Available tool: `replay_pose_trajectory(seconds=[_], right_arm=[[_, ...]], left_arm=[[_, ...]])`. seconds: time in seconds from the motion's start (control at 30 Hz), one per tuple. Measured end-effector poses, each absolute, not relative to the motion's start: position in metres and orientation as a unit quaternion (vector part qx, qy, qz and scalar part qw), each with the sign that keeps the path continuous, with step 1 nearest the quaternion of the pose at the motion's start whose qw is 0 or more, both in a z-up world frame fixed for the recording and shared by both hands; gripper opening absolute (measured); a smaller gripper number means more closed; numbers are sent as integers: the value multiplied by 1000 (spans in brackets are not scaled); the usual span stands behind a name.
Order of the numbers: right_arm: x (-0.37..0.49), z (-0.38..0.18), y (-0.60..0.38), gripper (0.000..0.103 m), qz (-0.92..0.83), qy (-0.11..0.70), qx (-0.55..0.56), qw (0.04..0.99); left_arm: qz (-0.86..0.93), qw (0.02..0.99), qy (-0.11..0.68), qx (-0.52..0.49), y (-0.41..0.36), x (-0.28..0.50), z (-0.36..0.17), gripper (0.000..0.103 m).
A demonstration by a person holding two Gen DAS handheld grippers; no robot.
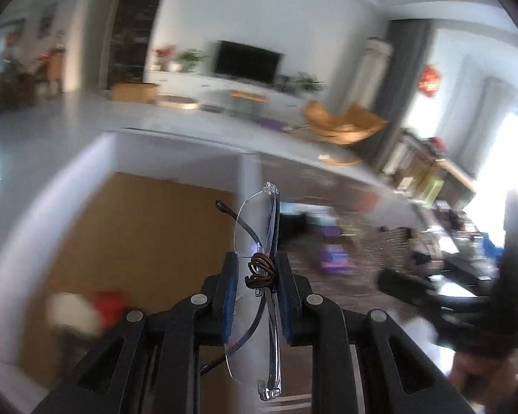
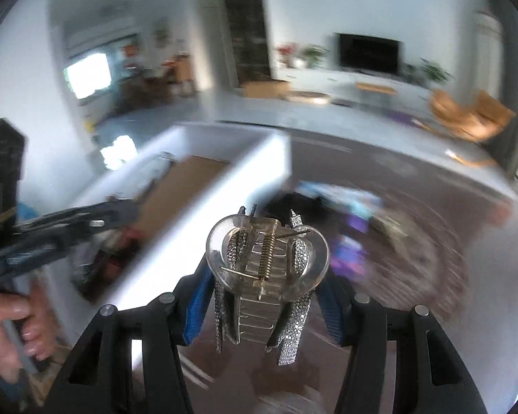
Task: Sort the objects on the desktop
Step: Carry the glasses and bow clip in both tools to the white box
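left gripper pinches folded glasses; right gripper clamps hair claw.

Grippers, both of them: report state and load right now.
Left gripper: shut on the rimless glasses, pinched at the bridge.
Right gripper: shut on the clear hair claw clip with glittery straps.

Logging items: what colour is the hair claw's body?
Clear, with rhinestone strips; right wrist view shows the hair claw best.
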State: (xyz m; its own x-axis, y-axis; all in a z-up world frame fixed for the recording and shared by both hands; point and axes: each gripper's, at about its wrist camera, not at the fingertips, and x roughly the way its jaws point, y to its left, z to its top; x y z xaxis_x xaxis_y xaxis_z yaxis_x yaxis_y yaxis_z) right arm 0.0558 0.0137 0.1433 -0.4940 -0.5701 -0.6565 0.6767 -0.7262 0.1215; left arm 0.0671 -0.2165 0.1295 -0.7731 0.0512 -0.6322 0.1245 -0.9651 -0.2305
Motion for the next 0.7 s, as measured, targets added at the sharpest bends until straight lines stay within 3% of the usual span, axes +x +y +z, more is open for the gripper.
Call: replay_pose_trajectory(seconds=[0.2,0.33,0.43,0.5,0.57,0.6,0.7], right_arm=[[87,139,-103,56,-809,112,353,456],[82,112,-155,56,-802,157,370,442],[70,93,-172,62,-788,170,402,434],[66,91,-167,71,-788,164,410,430],[67,93,-156,75,-787,153,405,439],[67,96,-148,82,-789,143,400,445],[69,110,-118,87,-806,116,371,446]], left_arm=[[-906,98,119,395,-303,53,102,21],[-885,100,119,438,-325,31,80,23],[-866,127,95,474,-320,23,67,41],[-865,152,91,469,-316,27,65,70],[-868,170,91,457,-317,32,66,84],[-870,179,87,452,-316,33,67,84],[-882,178,90,427,-308,43,76,84]])
